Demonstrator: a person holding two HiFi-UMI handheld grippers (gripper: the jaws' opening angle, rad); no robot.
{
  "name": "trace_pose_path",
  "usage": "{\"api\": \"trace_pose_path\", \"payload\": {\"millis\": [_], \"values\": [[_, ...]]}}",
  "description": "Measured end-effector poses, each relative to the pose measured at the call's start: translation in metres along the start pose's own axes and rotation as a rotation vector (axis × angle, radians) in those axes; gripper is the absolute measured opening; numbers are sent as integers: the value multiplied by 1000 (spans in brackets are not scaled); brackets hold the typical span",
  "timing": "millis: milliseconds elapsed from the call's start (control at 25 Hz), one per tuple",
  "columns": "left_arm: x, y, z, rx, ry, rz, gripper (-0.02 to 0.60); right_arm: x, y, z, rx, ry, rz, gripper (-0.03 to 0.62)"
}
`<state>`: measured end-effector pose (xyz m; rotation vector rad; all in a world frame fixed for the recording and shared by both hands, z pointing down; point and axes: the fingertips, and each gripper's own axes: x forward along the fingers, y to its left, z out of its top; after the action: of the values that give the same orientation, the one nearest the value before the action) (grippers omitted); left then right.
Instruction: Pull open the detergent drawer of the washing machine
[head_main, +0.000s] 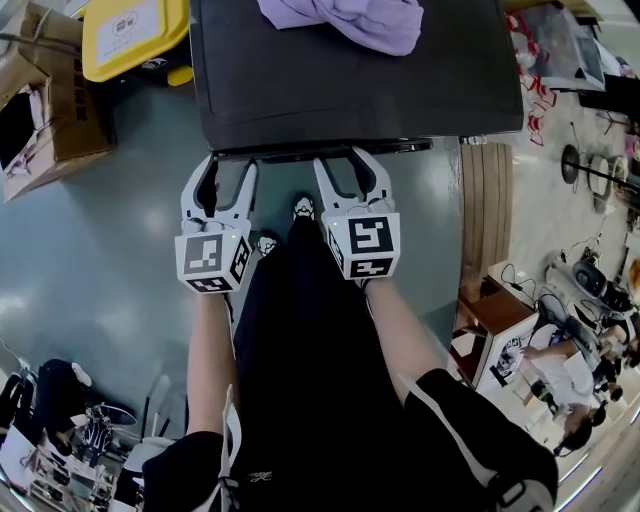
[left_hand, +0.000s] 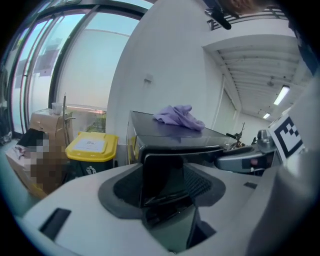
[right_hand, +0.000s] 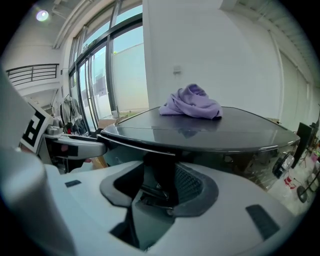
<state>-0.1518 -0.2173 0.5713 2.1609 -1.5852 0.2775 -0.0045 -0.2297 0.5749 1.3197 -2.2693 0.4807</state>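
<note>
The person stood right at the front of the washing machine (head_main: 350, 90), a gripper in each hand, both reaching for its front edge. The machine's top was dark and glossy, and a crumpled purple cloth (head_main: 345, 20) lay on it towards the back.

The left gripper (head_main: 228, 170) was at the front left corner of the machine, just under the lip of the top. Its jaws were spread, and the dark face of the detergent drawer (left_hand: 162, 175) stood between them. A gap showed on either side, so the pads weren't pressing on it. The drawer sat in the upper left of the machine's front and looked pushed in.

The right gripper (head_main: 342, 165) was near the middle of the same front edge, beside the left one and not touching it. Its jaws were apart too, with a shadowed part of the machine's front between them. I couldn't tell what part that was.

Left of the machine stood a bin with a yellow lid (head_main: 135, 35), with an open cardboard box (head_main: 45, 110) near it on the blue-grey floor (head_main: 100, 250).
</note>
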Motion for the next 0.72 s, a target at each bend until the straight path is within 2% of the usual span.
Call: {"api": "trace_pose_path", "payload": {"millis": [320,720], "values": [[1,0,-3,15,37,36,256,-1,1,-2,-4,16,-8,187],[-8,-10,-12,65,69,0,256,-15,4,-11,-14,2,-14,181]]}}
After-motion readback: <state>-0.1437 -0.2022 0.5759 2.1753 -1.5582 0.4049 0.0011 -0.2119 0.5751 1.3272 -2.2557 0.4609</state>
